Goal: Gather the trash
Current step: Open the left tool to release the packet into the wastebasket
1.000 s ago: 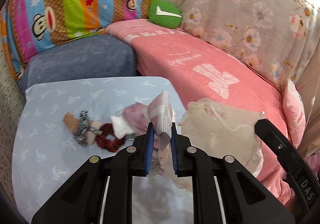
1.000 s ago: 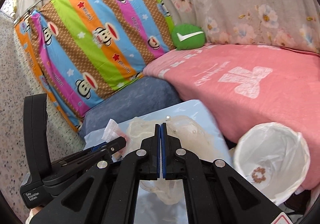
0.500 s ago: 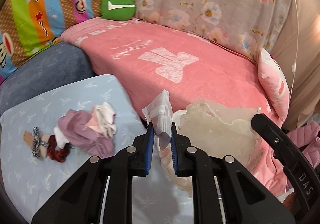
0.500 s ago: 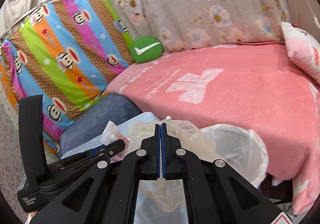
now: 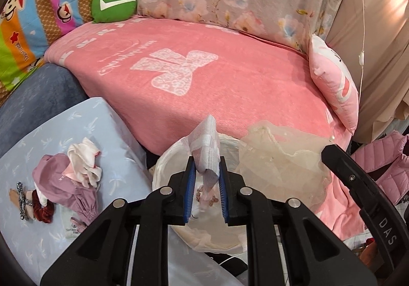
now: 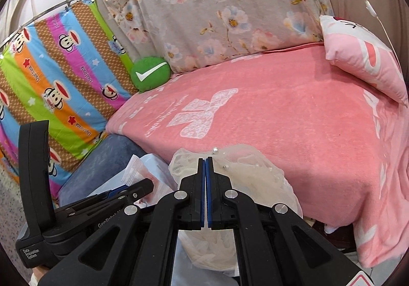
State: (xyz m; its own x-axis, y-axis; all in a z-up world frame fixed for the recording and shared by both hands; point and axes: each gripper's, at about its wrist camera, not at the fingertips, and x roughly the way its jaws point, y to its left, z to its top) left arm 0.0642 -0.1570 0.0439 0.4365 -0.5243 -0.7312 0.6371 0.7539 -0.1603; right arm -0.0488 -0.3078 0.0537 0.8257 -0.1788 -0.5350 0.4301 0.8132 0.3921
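Note:
My left gripper (image 5: 206,171) hangs over the white-lined trash bin (image 5: 166,160) beside the table. A small clear plastic packet (image 5: 207,143) stands upright between its blue pads, and the jaws are opening. The bin's bottom holds a small pinkish scrap (image 5: 204,196). My right gripper (image 6: 205,160) is shut on a cream gauzy cloth with pearls (image 6: 253,176), which also shows in the left wrist view (image 5: 281,166), draped over the bin's right side. In the right wrist view the left gripper (image 6: 147,185) sits at lower left with the packet (image 6: 133,171).
A light blue table (image 5: 33,240) at the left carries a purple garment (image 5: 64,183), a white cloth (image 5: 81,160) and hair scrunchies (image 5: 43,209). A sofa with a pink blanket (image 5: 204,76) stands behind the bin, with a pink pillow (image 5: 332,81) and a green cushion (image 5: 112,3). A pink jacket (image 5: 378,158) lies at the right.
Both grippers swung right, away from the table, carrying the packet and the cream cloth. The lined bin now lies under the left gripper, and its jaws have parted slightly.

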